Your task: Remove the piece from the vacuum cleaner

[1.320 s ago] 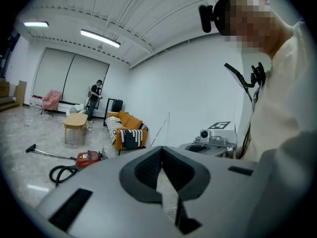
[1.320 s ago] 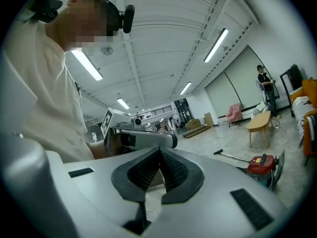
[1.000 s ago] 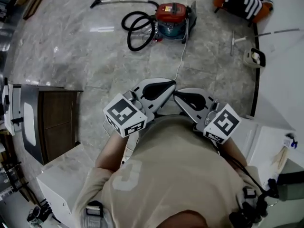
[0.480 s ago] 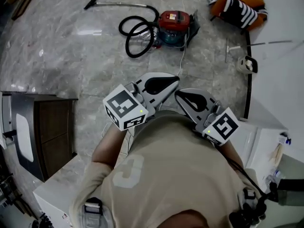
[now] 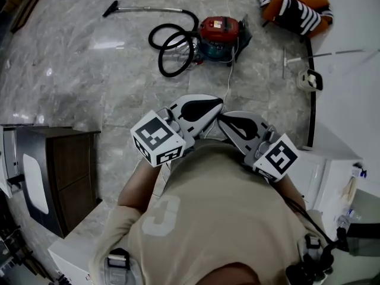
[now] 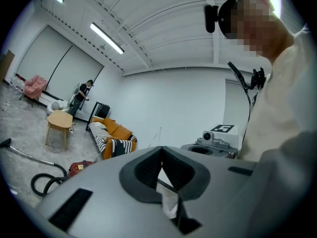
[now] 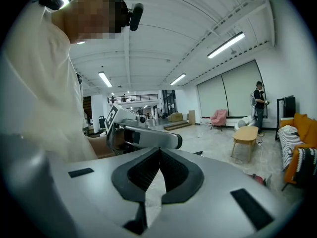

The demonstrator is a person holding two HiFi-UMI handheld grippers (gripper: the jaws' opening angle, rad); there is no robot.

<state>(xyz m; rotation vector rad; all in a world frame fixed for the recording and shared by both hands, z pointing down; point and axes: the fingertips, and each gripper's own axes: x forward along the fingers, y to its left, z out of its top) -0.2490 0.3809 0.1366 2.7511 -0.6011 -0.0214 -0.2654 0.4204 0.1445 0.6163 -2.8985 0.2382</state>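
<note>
Together, we held both hand-held tools close in front of our chest. The left gripper (image 5: pixel 212 103) and the right gripper (image 5: pixel 221 119) lay side by side with their tips nearly meeting, each pointing out over the grey marble floor (image 5: pixel 89 70). Seen along its own length, the left gripper's jaws were pressed together with nothing between them, and the right gripper's jaws were likewise closed and empty. The red and teal canister vacuum cleaner (image 5: pixel 218 31) sat on the floor ahead of us, well apart from both grippers. Its black ribbed hose (image 5: pixel 171 47) lay coiled just beside it on the left, and a thin metal wand (image 5: pixel 148 8) ran from the hose to a black floor nozzle (image 5: pixel 110 9) further left. A white cord (image 5: pixel 228 79) trailed from the canister toward us. To the right of the vacuum cleaner stood an orange sofa with a striped throw (image 5: pixel 297 2), and a dark wooden cabinet (image 5: pixel 71 159) stood at our left.
</note>
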